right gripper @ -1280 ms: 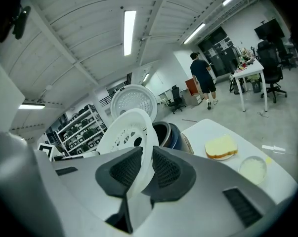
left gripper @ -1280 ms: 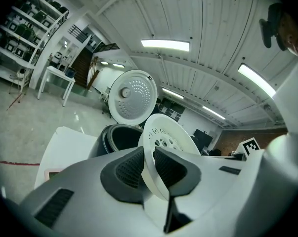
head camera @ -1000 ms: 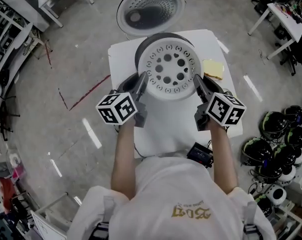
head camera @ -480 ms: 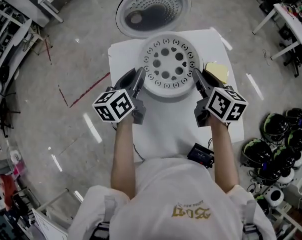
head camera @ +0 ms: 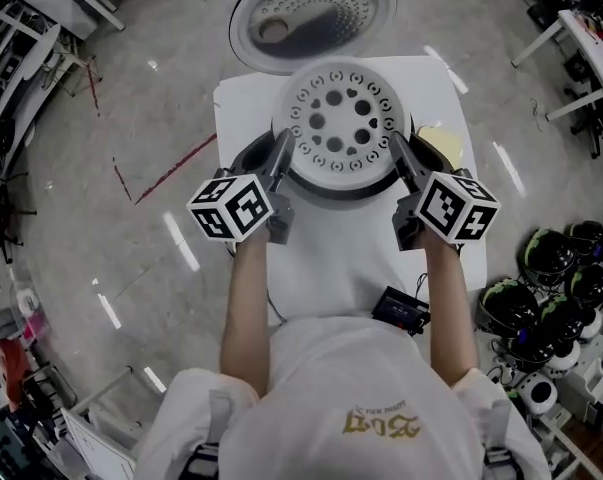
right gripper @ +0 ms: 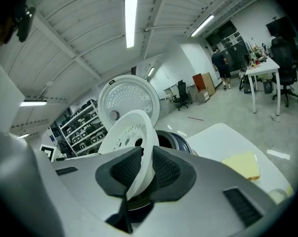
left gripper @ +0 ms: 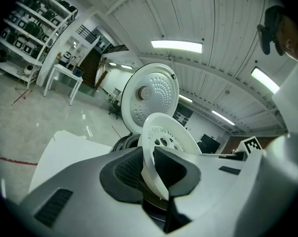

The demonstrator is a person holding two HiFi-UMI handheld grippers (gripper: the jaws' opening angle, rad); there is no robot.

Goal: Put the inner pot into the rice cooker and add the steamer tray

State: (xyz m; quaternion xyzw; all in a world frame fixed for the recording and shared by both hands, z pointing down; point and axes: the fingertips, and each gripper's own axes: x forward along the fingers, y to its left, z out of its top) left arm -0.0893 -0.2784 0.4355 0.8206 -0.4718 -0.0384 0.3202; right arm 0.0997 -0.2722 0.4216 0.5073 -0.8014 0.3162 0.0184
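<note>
While clamped on both sides, steamer tray [head camera: 342, 123]: over rice cooker [head camera: 331, 195] mouth, flat, holes up; seated or not, can't tell.
L tongs [head camera: 279, 163]: pads pressed on tray rim, left side of cooker.
R tongs [head camera: 401, 163]: pads pressed on tray rim, right side of cooker.
Lid [head camera: 311, 8]: swung open, behind cooker.
Yellow pad [head camera: 443, 144]: on bench [head camera: 331, 258], just right of cooker.

Workshop lab with shelving racks [left gripper: 34, 27], desks [right gripper: 261, 67], strip lights [right gripper: 130, 21]
</note>
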